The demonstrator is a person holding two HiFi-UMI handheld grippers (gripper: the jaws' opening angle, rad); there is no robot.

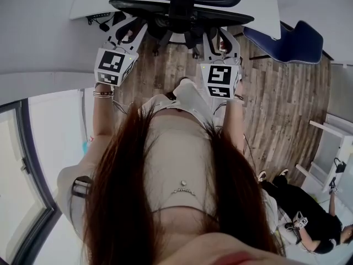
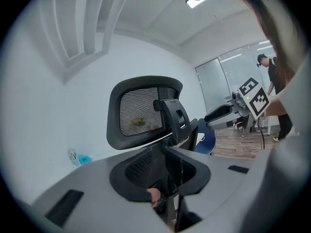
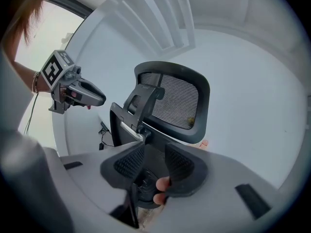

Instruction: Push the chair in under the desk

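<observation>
The black mesh office chair [image 1: 182, 16] stands at the top of the head view, its seat tucked beneath the white desk [image 1: 265, 4]. My left gripper [image 1: 128, 25] and right gripper [image 1: 220, 37] both point at the chair's back, tips at its rim, one on each side of the centre spine. In the left gripper view the chair's headrest [image 2: 141, 111] rises just beyond my left gripper [image 2: 163, 166], whose pads stand a narrow gap apart. The right gripper [image 3: 150, 164] shows a wider gap, and the chair's back [image 3: 180, 101] fills the view. I see nothing clamped in either.
A blue chair [image 1: 292, 43] sits right of the desk. A person in black [image 1: 309, 225] crouches at bottom right beside white shelving [image 1: 331, 142]. Cables [image 1: 99, 18] hang under the desk's left end. Wood floor [image 1: 287, 109] runs between, with a glass wall at left.
</observation>
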